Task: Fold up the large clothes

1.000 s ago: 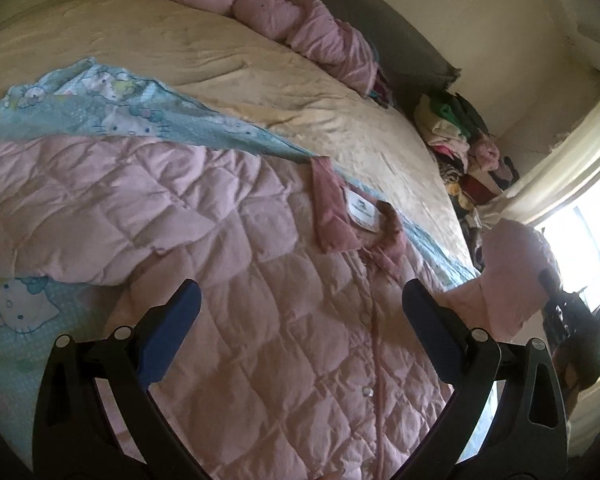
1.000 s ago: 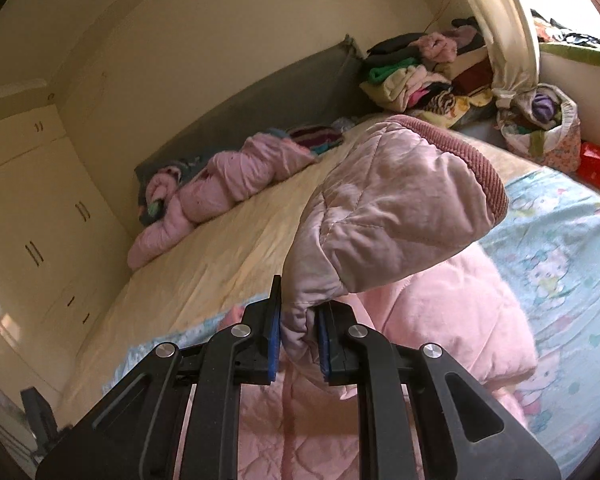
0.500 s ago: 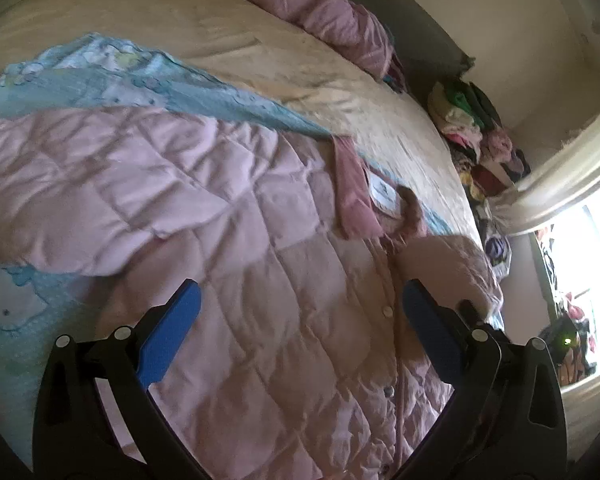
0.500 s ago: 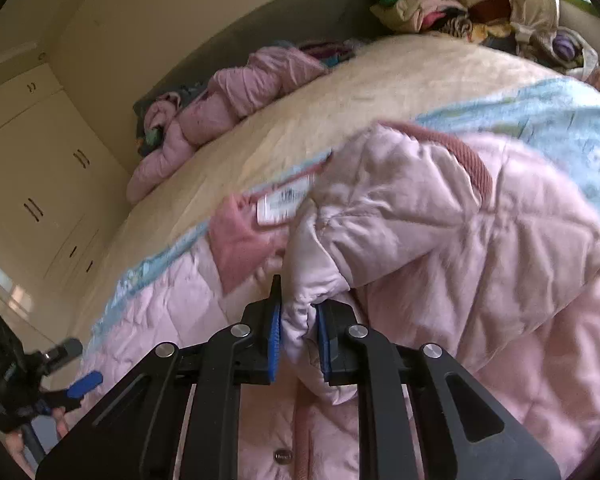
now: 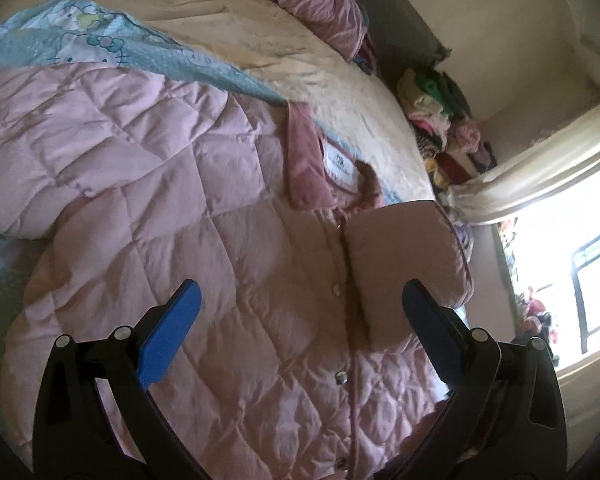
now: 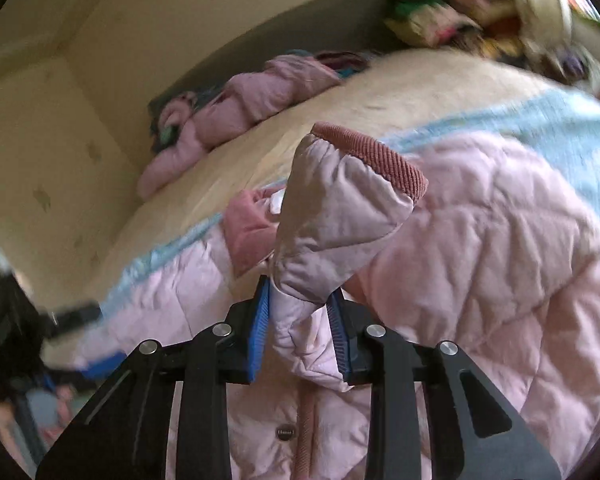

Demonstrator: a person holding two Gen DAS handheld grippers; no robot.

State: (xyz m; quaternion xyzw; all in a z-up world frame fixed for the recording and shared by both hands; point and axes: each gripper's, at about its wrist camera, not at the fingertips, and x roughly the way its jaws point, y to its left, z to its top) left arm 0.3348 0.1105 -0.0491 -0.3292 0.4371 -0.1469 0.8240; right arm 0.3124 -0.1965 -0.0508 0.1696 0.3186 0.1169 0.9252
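Left wrist view shows my left gripper spread wide, its blue pads apart and holding nothing, hovering above the pink quilted jacket. That jacket lies flat on the bed, front up, its snap placket running away from me toward the darker pink collar and the white label inside it. One sleeve is laid across the jacket's right chest, its ribbed edge to the right, just beside the placket. The other sleeve stretches off to the left. Under the jacket is a light blue cartoon-print sheet, and beyond that a cream bedspread. A second pink garment lies crumpled at the far end of the bed, and a heap of mixed clothes sits at the far right near the bright window.

From the right wrist view, my right gripper pinches a fold of the sleeve near its cuff; the blue pads press the quilted fabric from both sides. The ribbed cuff stands up above the jaws, with the sleeve's upper part draped to the right over the jacket body. A snap button shows below the jaws. This view is blurred, and at its far left edge a dark shape with some blue on it cannot be made out.
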